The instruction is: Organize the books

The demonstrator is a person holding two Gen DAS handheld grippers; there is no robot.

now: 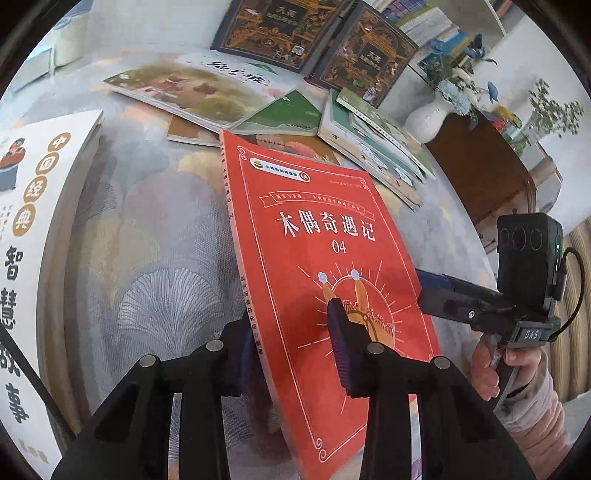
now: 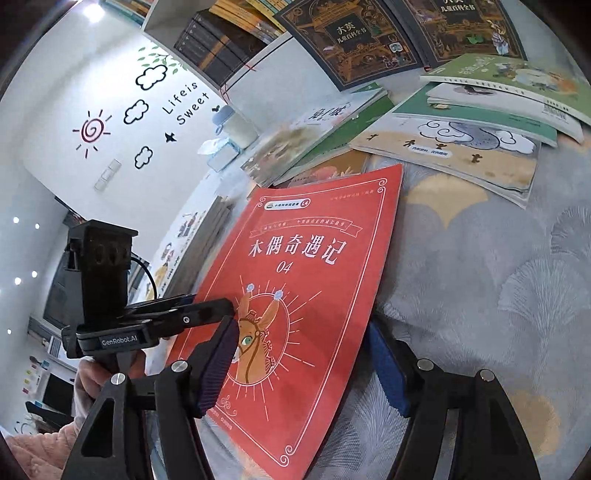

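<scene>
The red book point(image 1: 325, 266), tilted above the patterned desk point(image 1: 159, 258), was pinched at its spine edge by the left tongs point(image 1: 291, 347); the right tongs point(image 2: 303, 369) straddled it unclosed and should have clamped squarely before lifting.

You get bright, even daylight with soft shadows, a ceiling lamp point(image 2: 90, 11) flaring upper left in the right wrist view, and strong fisheye bending plus dark vignetting at every edge.
</scene>
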